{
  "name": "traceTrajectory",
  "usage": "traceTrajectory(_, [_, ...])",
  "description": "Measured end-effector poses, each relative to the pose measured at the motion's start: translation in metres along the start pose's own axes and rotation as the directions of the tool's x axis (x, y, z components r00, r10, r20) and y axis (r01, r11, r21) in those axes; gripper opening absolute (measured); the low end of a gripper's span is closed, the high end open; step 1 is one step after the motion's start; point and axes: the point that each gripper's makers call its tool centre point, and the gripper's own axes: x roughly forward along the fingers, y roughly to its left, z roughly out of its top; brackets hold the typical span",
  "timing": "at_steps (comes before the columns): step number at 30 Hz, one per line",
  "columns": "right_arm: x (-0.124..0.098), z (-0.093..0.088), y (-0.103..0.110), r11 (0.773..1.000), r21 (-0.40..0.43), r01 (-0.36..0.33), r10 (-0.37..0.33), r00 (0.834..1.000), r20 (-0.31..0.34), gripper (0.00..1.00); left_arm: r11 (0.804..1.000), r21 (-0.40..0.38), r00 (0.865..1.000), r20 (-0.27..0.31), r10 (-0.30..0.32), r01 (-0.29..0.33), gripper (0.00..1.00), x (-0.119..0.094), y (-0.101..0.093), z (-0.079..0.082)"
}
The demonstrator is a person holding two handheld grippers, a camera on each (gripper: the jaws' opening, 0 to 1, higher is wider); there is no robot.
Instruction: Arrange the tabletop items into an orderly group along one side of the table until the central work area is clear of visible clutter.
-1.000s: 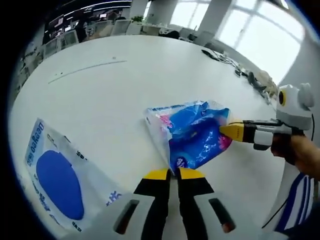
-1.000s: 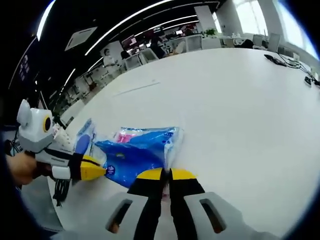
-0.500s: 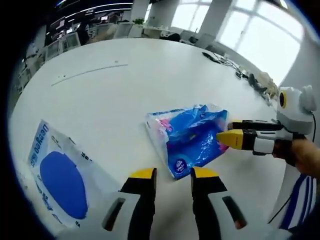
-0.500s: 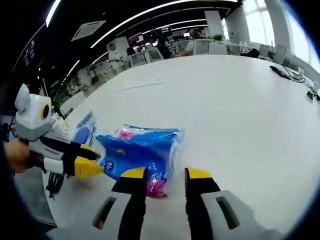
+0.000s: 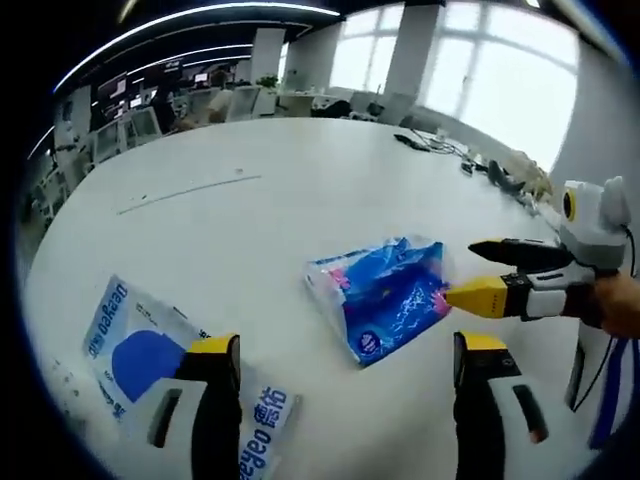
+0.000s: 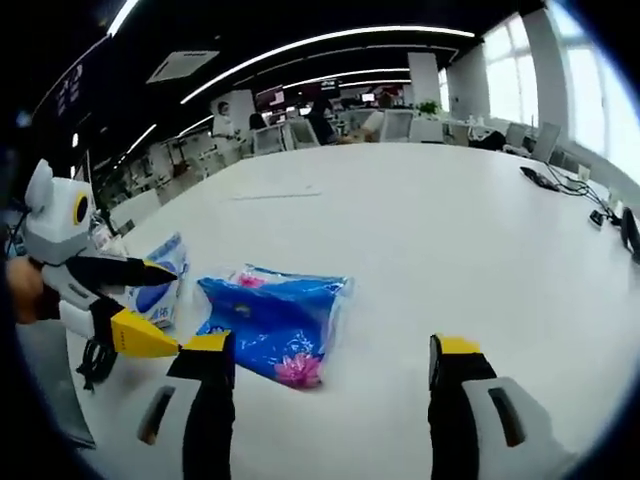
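Note:
A blue tissue pack [image 5: 385,295] with pink flowers lies flat on the white table [image 5: 250,220], free of both grippers. My left gripper [image 5: 347,350] stands wide open just short of it, nothing between its jaws. A white pack with a blue oval [image 5: 140,350] lies by its left jaw. My right gripper [image 5: 465,270] comes in from the right, open, its yellow fingertip touching or almost touching the blue pack's end. In the right gripper view the blue pack [image 6: 275,320] lies ahead of my open right gripper [image 6: 330,345]. The left gripper [image 6: 165,308] is open beside the white pack [image 6: 160,280].
Cables and small dark items [image 5: 480,160] lie along the table's far right edge, also seen as cables [image 6: 560,185] in the right gripper view. A thin strip [image 5: 185,190] crosses the far tabletop. Office desks and chairs stand beyond the table. A hand [image 5: 620,305] holds the right gripper.
Both grippers were shut on opposite ends of the blue pack; they have let go, opened wide and drawn back. The pack now lies flat on the table.

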Motion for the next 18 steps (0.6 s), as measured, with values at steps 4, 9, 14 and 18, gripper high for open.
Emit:
traceTrajectory(4, [-0.006,0.003,0.002,1.0,-0.002,0.02,-0.02,1.0,0.009,0.9,1.0,0.008,1.0,0.01,0.01,-0.01,0.94,-0.011,0.005,-0.003])
traceTrajectory(9, [-0.013,0.011,0.008,1.0,-0.006,0.028,-0.028,0.999,0.037,0.9,1.0,0.01,1.0,0.014,0.015,-0.016,0.95,-0.023,0.01,-0.006])
traceTrajectory(14, [-0.02,0.014,0.016,0.999,0.018,0.038,-0.039,0.998,0.05,0.88,1.0,0.027,1.0,0.027,0.012,-0.013,0.95,-0.038,0.014,-0.005])
traceTrajectory(18, [-0.024,0.016,0.027,0.999,0.035,0.041,-0.043,0.997,0.066,0.87,0.999,0.03,0.999,0.041,0.01,-0.012,0.94,-0.049,0.021,-0.002])
